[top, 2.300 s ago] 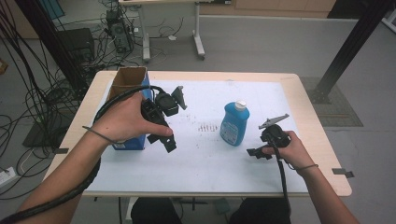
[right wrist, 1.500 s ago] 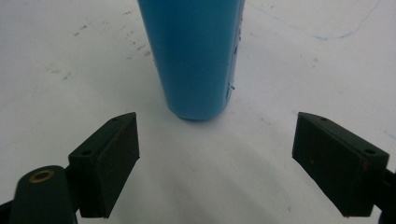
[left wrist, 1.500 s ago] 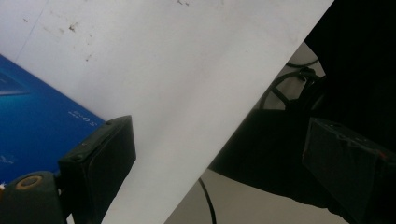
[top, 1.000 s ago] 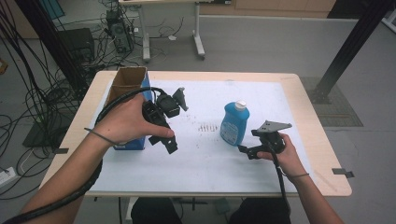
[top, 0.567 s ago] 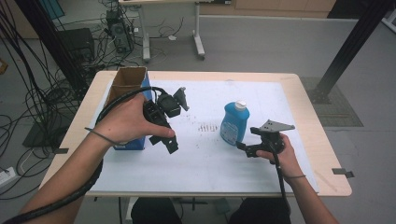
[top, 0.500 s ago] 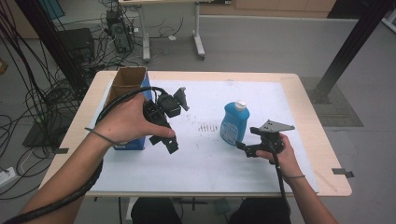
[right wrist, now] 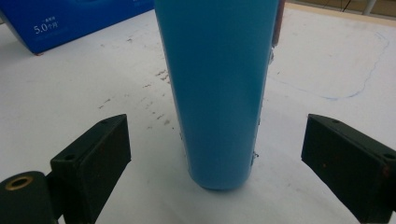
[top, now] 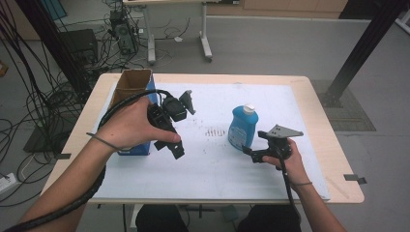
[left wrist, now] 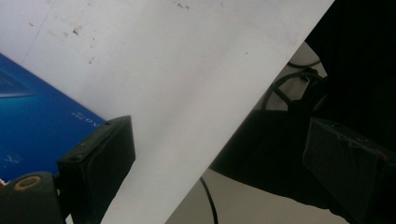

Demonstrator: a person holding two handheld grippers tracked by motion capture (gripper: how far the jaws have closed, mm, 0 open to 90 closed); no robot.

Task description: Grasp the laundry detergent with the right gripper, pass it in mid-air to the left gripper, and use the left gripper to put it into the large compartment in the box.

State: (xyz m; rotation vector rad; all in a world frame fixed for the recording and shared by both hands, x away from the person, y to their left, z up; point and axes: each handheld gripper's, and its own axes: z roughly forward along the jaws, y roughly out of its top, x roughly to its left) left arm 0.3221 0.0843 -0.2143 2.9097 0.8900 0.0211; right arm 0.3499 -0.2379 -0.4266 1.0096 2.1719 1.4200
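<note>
Lower right of the high view, the right gripper (top: 247, 152) has just been opening its jaws, nothing pinched, blue bottle (right wrist: 217, 88) upright between them, mid-frame. Left gripper (left wrist: 219, 168) gapes empty. A crooked approach could topple that tall bottle.

On the white sheet (top: 203, 169) that covers the wooden table (top: 319, 101), a blue bottle (top: 241, 129) with a white cap stands upright, right of the middle. The right gripper (top: 247, 153), held low in the person's right hand (top: 286, 159), points at the bottle's base from just beside it; its jaws have just been opening, and whether they touch the bottle cannot be told from here. The left gripper (top: 178, 151) hangs above the sheet in the left hand (top: 130, 126), beside a blue carton (top: 129, 92) with open brown flaps at the table's left side. Small dark marks dot the sheet between the two grippers.
</note>
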